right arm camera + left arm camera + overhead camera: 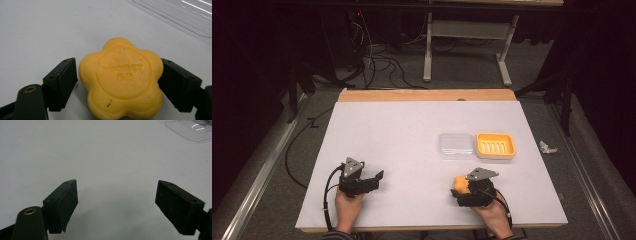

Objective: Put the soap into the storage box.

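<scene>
A yellow flower-shaped bar of soap point(122, 80) with raised lettering lies on the white table between the jaws of my right gripper point(118, 72). Both pads sit against its sides. In the high view that soap point(460, 184) shows as an orange-yellow lump at the tip of the right gripper point(464, 192), near the table's front right. My left gripper point(377, 177) rests at the front left, jaws wide apart. Bare table lies between the jaws of the left gripper point(116, 195).
A clear plastic lid point(456, 145) and a yellow ribbed soap dish point(495, 145) sit side by side beyond the right gripper. The lid's edge point(180, 12) lies just past the soap. A crumpled scrap point(547, 147) lies on the floor right of the table.
</scene>
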The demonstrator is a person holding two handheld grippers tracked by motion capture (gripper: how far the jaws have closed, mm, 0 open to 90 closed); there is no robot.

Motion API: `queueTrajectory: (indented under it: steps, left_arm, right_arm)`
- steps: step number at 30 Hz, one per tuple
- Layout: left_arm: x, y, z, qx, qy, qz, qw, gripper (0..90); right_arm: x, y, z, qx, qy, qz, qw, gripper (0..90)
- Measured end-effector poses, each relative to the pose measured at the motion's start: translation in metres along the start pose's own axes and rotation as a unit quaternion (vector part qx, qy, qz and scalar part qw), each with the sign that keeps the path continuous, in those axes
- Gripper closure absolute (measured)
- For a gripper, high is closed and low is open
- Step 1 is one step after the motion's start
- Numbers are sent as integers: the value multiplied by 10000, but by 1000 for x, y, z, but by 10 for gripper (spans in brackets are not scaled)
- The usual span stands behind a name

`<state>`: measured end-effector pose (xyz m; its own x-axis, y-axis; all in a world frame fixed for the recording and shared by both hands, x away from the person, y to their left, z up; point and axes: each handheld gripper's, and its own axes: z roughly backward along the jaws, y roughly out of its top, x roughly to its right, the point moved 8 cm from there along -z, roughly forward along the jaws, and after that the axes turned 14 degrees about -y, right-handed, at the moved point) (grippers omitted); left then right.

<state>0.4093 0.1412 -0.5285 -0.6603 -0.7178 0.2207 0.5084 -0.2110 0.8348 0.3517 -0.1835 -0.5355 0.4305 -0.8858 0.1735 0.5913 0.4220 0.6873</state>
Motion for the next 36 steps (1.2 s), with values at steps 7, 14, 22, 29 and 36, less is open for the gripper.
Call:
queueTrajectory:
  steps: [7, 14, 22, 29, 36]
  left_arm:
    - [0, 0, 0, 9, 1, -6, 10000, 187]
    - [0, 0, 0, 11, 3, 3, 10000, 186]
    - [0, 0, 0, 1, 3, -1, 10000, 186]
    - [0, 0, 0, 6, 1, 1, 10000, 186]
    - [0, 0, 0, 7, -3, 1, 10000, 186]
  right_arm:
    - [1, -1, -2, 14, -74, 59, 10000, 252]
    - [2, 0, -1, -51, -5, 99, 9999, 258]
    - [2, 1, 2, -31, 110, 183, 9998, 260]
    - [5, 5, 5, 9, 81, 267, 9996, 261]
    - [9, 10, 11, 117, 45, 244, 9996, 262]
